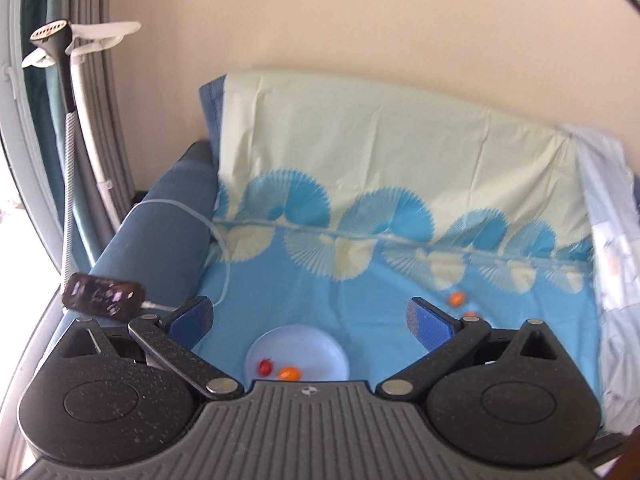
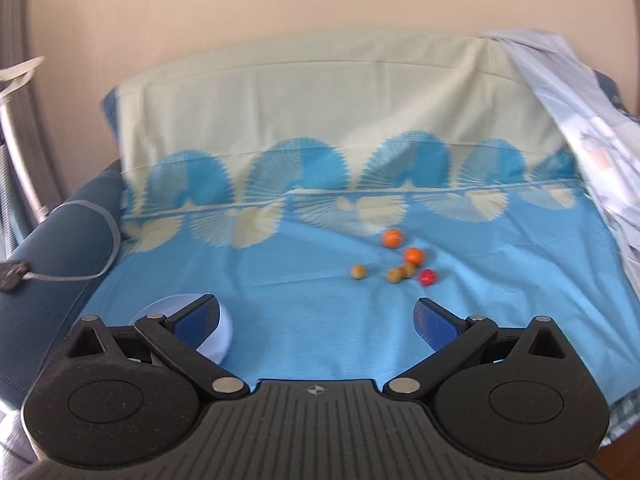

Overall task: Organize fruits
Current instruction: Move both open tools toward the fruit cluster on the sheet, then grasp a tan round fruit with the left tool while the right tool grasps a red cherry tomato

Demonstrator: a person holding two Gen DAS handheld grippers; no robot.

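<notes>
Holding both hand-held grippers spread and empty, left [image 1: 310, 316] above the plate [image 1: 320, 340], right [image 2: 316, 316] facing loose fruits [image 2: 400, 266] on the bedsheet [image 2: 280, 300]; soft cloth could let them roll when nudged.

patterned sheet [image 2: 320, 320], phone [image 1: 102, 295], white cable [image 1: 188, 208]

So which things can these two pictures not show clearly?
- Plate, left wrist view: near rim hidden by the gripper body, so more fruit may lie there.
- Plate, right wrist view: mostly behind a finger; contents unseen.
- Second orange fruit, left wrist view: partly behind a finger.
- Brownish fruits, right wrist view: blurred, kind unclear.
</notes>
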